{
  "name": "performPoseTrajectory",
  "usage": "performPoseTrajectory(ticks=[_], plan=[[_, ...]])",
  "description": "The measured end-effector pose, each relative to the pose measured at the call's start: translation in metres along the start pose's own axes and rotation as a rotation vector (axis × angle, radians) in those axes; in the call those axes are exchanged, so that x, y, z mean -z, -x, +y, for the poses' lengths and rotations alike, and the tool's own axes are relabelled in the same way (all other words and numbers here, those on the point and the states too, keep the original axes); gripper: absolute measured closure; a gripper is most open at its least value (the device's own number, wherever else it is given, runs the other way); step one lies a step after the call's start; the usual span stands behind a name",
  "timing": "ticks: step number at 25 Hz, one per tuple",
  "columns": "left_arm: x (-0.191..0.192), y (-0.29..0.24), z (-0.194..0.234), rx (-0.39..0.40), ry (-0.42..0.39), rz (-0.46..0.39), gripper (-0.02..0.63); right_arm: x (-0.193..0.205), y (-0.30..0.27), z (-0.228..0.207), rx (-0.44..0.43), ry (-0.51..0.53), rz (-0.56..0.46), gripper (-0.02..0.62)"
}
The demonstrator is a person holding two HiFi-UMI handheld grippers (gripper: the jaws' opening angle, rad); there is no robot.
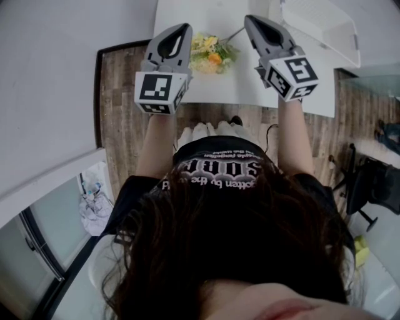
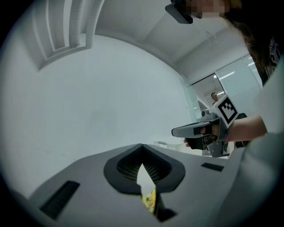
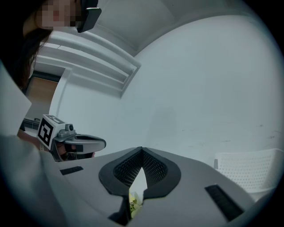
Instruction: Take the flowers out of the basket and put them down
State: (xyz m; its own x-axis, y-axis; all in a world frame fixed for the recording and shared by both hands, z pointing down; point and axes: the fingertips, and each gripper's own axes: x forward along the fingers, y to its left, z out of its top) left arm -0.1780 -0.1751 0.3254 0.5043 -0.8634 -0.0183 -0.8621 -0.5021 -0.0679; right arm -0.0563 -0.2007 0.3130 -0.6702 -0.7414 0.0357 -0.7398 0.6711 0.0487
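The flowers (image 1: 209, 55), a small bunch of yellow and orange blooms with green leaves, lie on the white table (image 1: 212, 90) between my two grippers. My left gripper (image 1: 183, 27) is held above the table to the left of the bunch, jaws shut and empty. To the right of the bunch, my right gripper (image 1: 249, 19) is also shut with nothing in it. The white basket (image 1: 319, 25) stands at the table's far right. In the left gripper view the closed jaws (image 2: 142, 147) hide all but a yellow bit of flowers (image 2: 150, 201). The right gripper view shows its closed jaws (image 3: 142, 150) over a sliver of flowers (image 3: 134, 202).
The table stands against a plain white wall. Wooden floor (image 1: 122, 125) runs under and beside the table. The person's own body and hair fill the lower part of the head view. The basket (image 3: 248, 170) shows at the right of the right gripper view.
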Motion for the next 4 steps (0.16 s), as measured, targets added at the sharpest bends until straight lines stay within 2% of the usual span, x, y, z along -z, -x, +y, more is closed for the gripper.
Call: performPoseTrajectory(ticks=[4], plan=[[0.0011,0.0,-0.0007,-0.002,0.002,0.003,0.607,0.0009,0.0017,-0.0017,0.001,-0.007,-0.001,0.571]])
